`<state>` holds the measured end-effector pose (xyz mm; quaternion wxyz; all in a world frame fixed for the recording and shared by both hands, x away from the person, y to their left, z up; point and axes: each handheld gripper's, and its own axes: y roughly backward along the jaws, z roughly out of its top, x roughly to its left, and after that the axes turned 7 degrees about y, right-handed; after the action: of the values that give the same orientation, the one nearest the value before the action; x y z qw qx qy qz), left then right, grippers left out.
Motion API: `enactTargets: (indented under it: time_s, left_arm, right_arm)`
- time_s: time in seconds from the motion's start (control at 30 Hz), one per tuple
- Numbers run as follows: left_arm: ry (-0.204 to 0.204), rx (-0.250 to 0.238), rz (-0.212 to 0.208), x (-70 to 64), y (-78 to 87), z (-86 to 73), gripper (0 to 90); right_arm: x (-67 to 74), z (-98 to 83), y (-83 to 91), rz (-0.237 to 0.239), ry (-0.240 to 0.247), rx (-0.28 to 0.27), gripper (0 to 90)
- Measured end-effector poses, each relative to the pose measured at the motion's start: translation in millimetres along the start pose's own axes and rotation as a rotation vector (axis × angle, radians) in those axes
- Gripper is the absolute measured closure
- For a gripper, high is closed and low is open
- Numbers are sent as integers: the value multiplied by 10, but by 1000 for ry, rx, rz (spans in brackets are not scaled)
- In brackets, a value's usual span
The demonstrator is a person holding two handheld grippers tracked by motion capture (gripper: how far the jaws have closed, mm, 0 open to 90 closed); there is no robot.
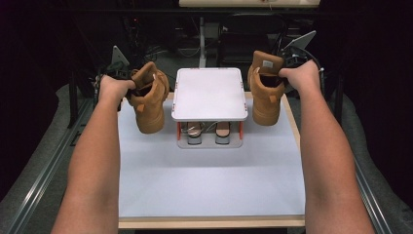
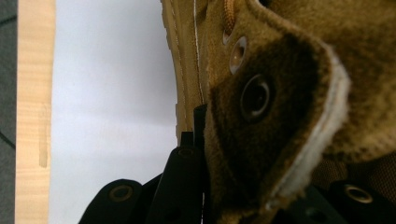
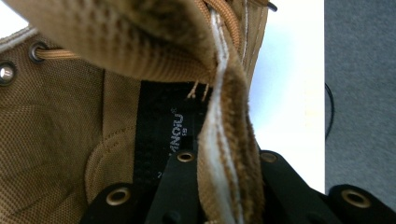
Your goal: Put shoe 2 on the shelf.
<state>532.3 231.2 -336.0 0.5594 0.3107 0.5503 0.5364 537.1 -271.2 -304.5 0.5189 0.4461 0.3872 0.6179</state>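
Note:
Two tan lace-up boots hang above the white table point(image 1: 209, 180). At the left my left gripper point(image 1: 125, 88) is shut on the collar of the left boot point(image 1: 148, 102), mostly hidden under the hand. The left gripper view has its jaws pinching the fuzzy collar flap point(image 2: 261, 116) beside an eyelet, the gripper point(image 2: 210, 140) clamped on it. To the right of the rack my right gripper point(image 1: 287, 73) is shut on the right boot point(image 1: 265, 92). The right gripper view has the gripper point(image 3: 226, 163) clamped on the collar edge point(image 3: 224, 140), with the boot's lining behind.
A small rack with a white top point(image 1: 209, 92) stands at the table's middle back, between the two boots, and a pair of shoes point(image 1: 195, 132) sits on its lower level. The table has a wooden rim point(image 1: 209, 223). Grey floor and metal rails point(image 1: 44, 165) flank it.

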Motion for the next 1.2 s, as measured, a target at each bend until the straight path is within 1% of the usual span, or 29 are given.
enactTargets:
  time_s: [0.03,0.07,0.13,0.27,0.3,0.33,0.37,0.43,0.47,0.5,0.6,0.67,0.73,0.83,0.9,1.07,1.17,1.2]
  left_arm:
    - [-7,-3,-4,-18,44,10,861]
    - [-6,-8,-10,-43,89,14,861]
    - [-10,-15,-16,-81,162,15,861]
    - [-25,-25,-1,-197,284,10,860]
    - [-26,-30,0,-224,312,6,859]
    - [-27,-24,-1,-241,330,4,860]
    - [-19,-21,-7,-263,353,2,859]
    - [-26,-22,-8,-303,388,-8,859]
    - [-19,-25,-13,-329,408,-11,859]
    - [-25,-25,-11,-344,418,-9,859]
    - [-23,-20,-17,-406,488,6,857]
    - [-28,-29,-17,-450,545,0,856]
    - [-28,-40,-30,-494,599,-18,856]
    - [-30,-45,-41,-559,607,-42,856]
    - [-42,-54,-41,-609,595,-54,856]
    - [-47,-37,-61,-711,509,-82,856]
    - [-64,-34,-53,-801,470,-103,855]
    - [-61,-31,-51,-831,461,-110,855]
  right_arm:
    - [1,8,31,3,-1,-6,860]
    - [7,13,80,7,-3,-8,860]
    - [22,14,152,1,-4,-19,860]
    - [41,7,251,-4,-11,-26,858]
    - [47,6,262,-7,-12,-33,858]
    - [57,4,287,-6,-15,-32,858]
    - [61,1,301,-8,-16,-34,858]
    - [83,-5,333,-12,-20,-39,857]
    - [97,-2,349,-13,-18,-31,858]
    - [109,-4,364,-14,-20,-33,857]
    - [164,5,390,-17,-18,-38,857]
    - [219,9,411,-20,-12,-36,856]
    - [284,9,422,-20,-4,-36,856]
    - [382,8,431,-8,3,-32,856]
    - [463,5,433,-9,15,-36,856]
    - [642,-2,404,16,20,-40,855]
    - [743,6,363,29,29,-36,854]
    - [780,11,344,29,36,-34,853]
